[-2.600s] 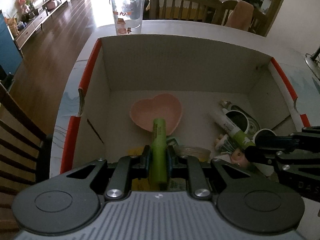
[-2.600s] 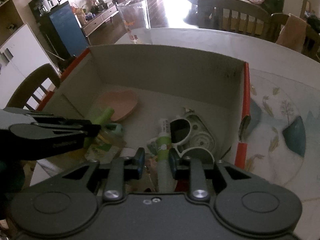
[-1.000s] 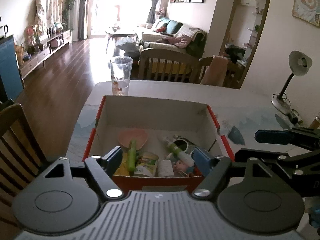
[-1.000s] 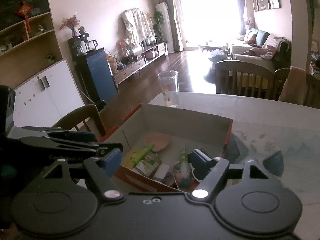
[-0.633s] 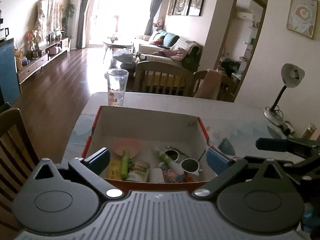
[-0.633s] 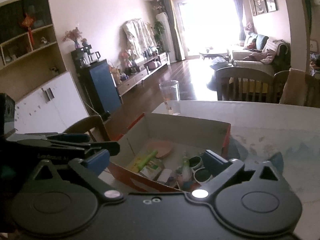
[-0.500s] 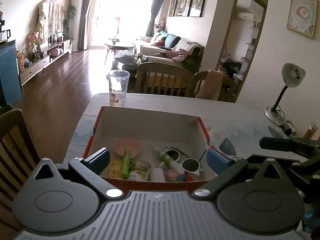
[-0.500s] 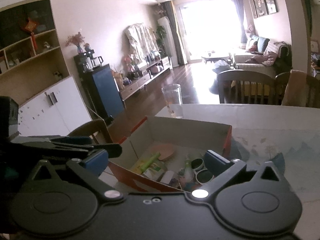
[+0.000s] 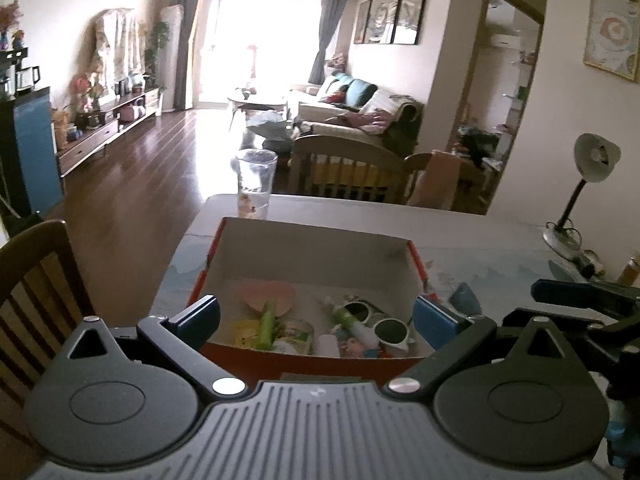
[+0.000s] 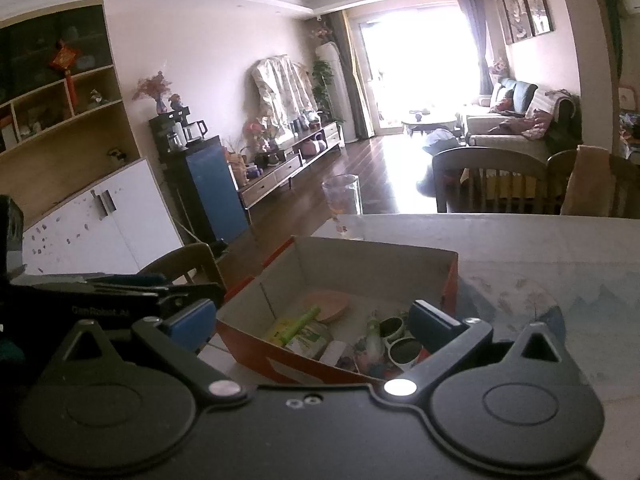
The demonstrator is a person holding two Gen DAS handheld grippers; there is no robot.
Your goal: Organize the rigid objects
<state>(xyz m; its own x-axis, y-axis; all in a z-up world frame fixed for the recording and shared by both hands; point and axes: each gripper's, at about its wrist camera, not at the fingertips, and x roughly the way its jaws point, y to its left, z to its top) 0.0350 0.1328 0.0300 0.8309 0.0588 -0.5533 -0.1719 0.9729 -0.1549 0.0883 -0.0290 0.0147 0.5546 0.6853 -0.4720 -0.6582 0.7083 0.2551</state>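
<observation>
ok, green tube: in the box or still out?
In. The green tube lies flat on the floor of the cardboard box, its far end against the pink heart dish, with neither gripper touching it.

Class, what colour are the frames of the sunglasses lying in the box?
White, with dark lenses; the sunglasses show best in the left wrist view.

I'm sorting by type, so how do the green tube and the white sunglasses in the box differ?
The green tube is one slim, straight stick; the white sunglasses are wider, with two round dark lenses. The tube is plain green all along; the sunglasses pair white rims with dark lenses. The tube sits left of centre, its far end on the pink heart dish; the sunglasses lie toward the right wall. Both lie flat inside the cardboard box.
</observation>
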